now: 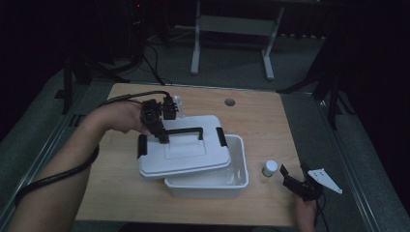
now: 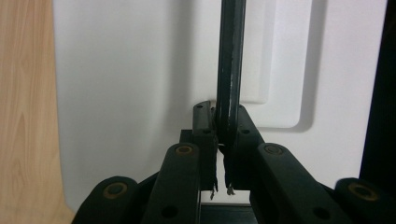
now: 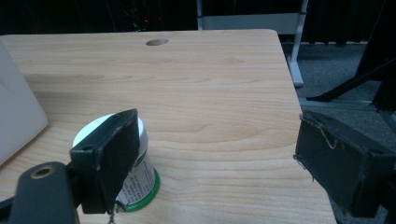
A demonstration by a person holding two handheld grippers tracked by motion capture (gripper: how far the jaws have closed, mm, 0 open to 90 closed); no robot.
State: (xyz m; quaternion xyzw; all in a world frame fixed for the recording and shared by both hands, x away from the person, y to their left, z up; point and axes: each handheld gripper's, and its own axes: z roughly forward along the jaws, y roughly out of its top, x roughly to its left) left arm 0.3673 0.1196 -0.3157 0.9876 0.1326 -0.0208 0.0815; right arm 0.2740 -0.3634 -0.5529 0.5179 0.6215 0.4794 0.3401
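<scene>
My left gripper clamped on the lid handle, lid tilted over the bin, long axis across the surface, bin interior mostly hidden, my right gripper apart beside the jar.

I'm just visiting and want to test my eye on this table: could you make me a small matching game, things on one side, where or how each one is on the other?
Things:
1. lid
2. bin
3. small jar
4. left gripper

States:
A. standing upside down on the table, right of the box
B. shut on the black handle
C. lifted askew, resting partly over the box
D. open-topped, white, on the wooden table

Pairs: 1-C, 2-D, 3-A, 4-B
</scene>
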